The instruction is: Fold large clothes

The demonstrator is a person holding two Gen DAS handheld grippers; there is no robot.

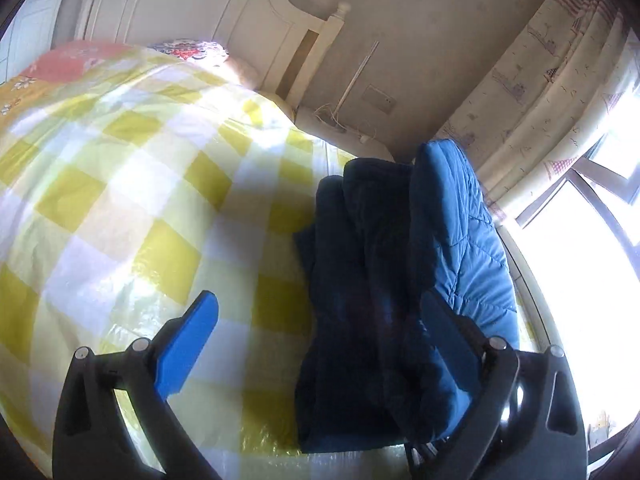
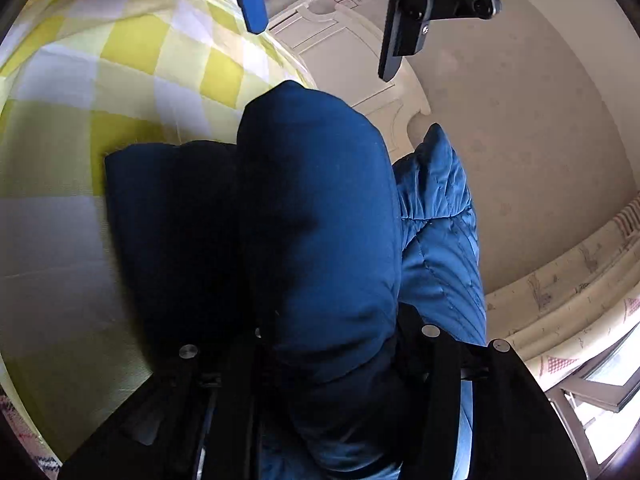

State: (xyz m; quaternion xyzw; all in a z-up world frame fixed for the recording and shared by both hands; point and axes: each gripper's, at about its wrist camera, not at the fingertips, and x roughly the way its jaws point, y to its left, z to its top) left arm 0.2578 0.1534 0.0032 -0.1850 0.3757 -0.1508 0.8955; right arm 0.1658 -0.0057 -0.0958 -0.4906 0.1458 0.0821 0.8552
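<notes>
Left wrist view: my left tool (image 1: 316,344) is standing spread wide, its blue pads (image 1: 188,344) well apart. The padded blue jacket (image 1: 384,280) is lying bunched on the bed, on the yellow-and-white checked bedspread (image 1: 132,184), toward the window side. Part of the jacket is sitting between the fingers, against the right-hand finger; the left pad is clear of it, so nothing is being pinched. The quilted lighter-blue lining (image 1: 468,240) is facing the window (image 1: 580,272). A white headboard (image 1: 192,4) and a patterned curtain (image 1: 560,92) are standing behind the bed.

Right wrist view: my right tool (image 2: 320,360) is mostly buried under the jacket (image 2: 320,220), which is bulging up between its two black finger arms. The pads are hidden by the fabric, so I cannot tell whether they are pressing on it. The jacket is resting on the checked bedspread (image 2: 120,72), quilted lining (image 2: 440,240) to the right. My left tool (image 2: 320,32) is showing at the top of the frame, above the jacket and apart from it, fingers spread.
</notes>
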